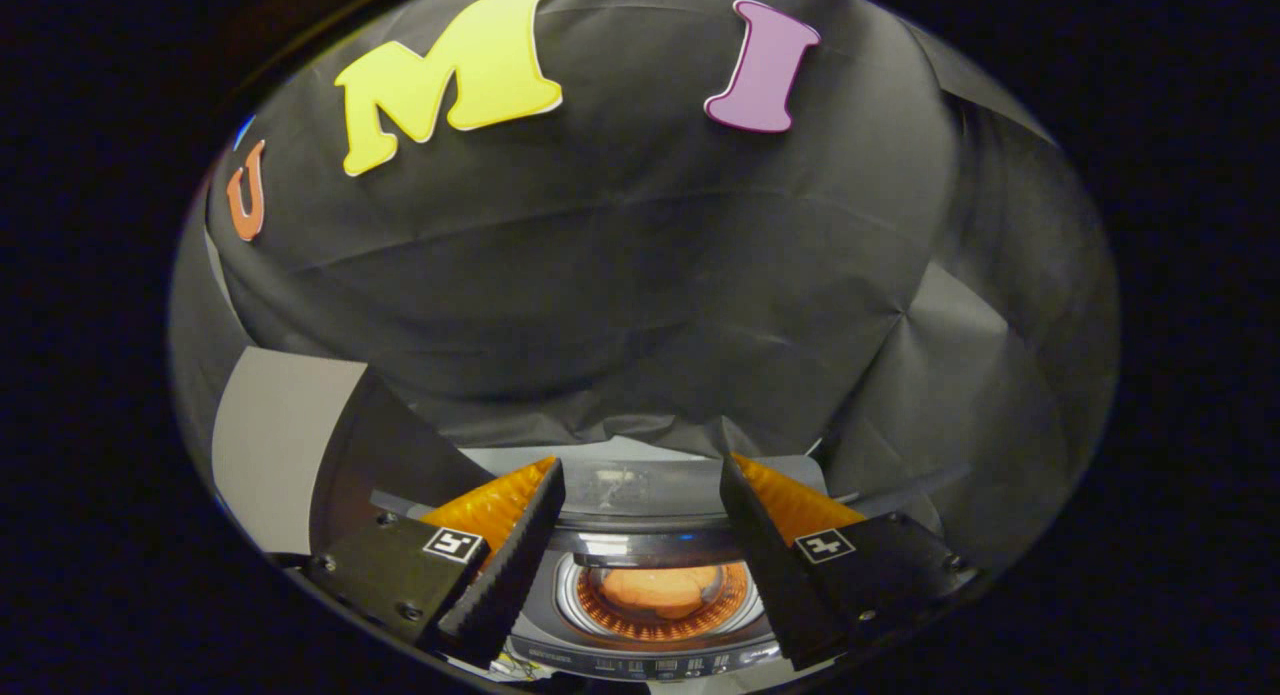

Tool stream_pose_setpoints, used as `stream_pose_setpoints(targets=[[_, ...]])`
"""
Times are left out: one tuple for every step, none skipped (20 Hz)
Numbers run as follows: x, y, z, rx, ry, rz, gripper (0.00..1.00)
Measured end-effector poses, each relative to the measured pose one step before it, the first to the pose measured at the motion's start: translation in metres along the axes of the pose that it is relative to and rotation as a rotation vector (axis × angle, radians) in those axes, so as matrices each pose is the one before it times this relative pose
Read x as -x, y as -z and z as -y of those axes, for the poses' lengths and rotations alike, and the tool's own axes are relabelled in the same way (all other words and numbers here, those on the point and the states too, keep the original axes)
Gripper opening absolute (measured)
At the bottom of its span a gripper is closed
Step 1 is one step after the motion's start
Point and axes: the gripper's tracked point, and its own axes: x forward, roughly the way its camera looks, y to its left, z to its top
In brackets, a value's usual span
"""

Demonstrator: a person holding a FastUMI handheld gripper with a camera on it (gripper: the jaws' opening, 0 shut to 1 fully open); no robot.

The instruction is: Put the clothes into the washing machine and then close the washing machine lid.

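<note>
Creased black cloth (640, 275) drapes the booth wall and takes up the upper and middle frame, folding into deep pleats toward the right side.

At the bottom centre the tongs (640, 515) stand wide apart, gripping nothing; the two fingers (510, 565) slant inward from the lower left and lower right, and each carries a small square marker (453, 545) on its mount.

Seen through the gap between the fingers, and lower in the frame than their tips, is the washing machine (655, 650), viewed from above. Its round drum opening (662, 597) is uncovered, ringed by a pale rim. Inside the drum lies a bundle of clothes (660, 587), lit in an orange tone. A dark control strip runs along the machine's near edge at the very bottom of the frame; its markings are too small to make out.

The washing machine lid (640, 487) stands raised behind the opening, a greyish glossy panel spanning the space between the fingertips, just under the hem of the cloth.

Off in the lower left, beyond the left finger, a plain grey panel (275, 445) leans against the cloth, with a darker wedge-shaped face beside it.
</note>
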Motion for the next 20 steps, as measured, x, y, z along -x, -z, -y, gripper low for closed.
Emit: stream_pose_setpoints(targets=[[0.00325,0.00536,0.00021,-0.00737,0.00188,-0.00573,0.98],[0.00386,0.00576,0.00042,-0.00829,0.00397,-0.00706,0.98],[0.00315,0.0053,-0.00002,-0.00217,0.00487,-0.00691,0.98],[0.00207,0.00714,0.00056,0.00659,0.00345,-0.01519,0.98],[0.00329,0.00642,0.00062,0.00624,-0.00015,-0.01518,0.98],[0.0025,0.00609,0.0001,-0.00207,-0.00387,-0.01125,0.98],[0.00207,0.00525,0.00001,-0.00676,-0.00528,-0.01028,0.98],[0.00141,0.00492,0.0002,-0.00684,-0.0038,-0.00846,0.98],[0.00133,0.00524,-0.00014,-0.00254,-0.00111,-0.0082,0.98],[0.00195,0.00709,0.00035,-0.00099,0.00148,-0.00846,0.98],[0.00182,0.00674,0.00042,0.00069,0.0017,-0.00836,0.98],[0.00019,0.00675,0.00042,0.00184,0.002,-0.00779,0.98],[0.00115,0.00823,0.00061,-0.00369,0.00038,-0.01493,0.98],[0.00071,0.00937,0.00003,-0.00884,-0.00379,-0.02088,0.98],[-0.00028,0.0109,-0.00115,-0.00913,-0.01098,-0.02996,0.98],[-0.00094,0.01127,0.00018,-0.00163,-0.00737,-0.03478,0.98],[0.00163,0.01091,0.00296,0.01539,0.00748,-0.02679,0.98],[-0.00201,0.0088,0.00336,0.01874,0.00297,-0.01362,0.98],[0.00072,0.00667,0.00276,0.00828,-0.0018,-0.00796,0.98],[0.00331,0.00526,0.00315,0.00253,0.00253,-0.0018,0.98]])
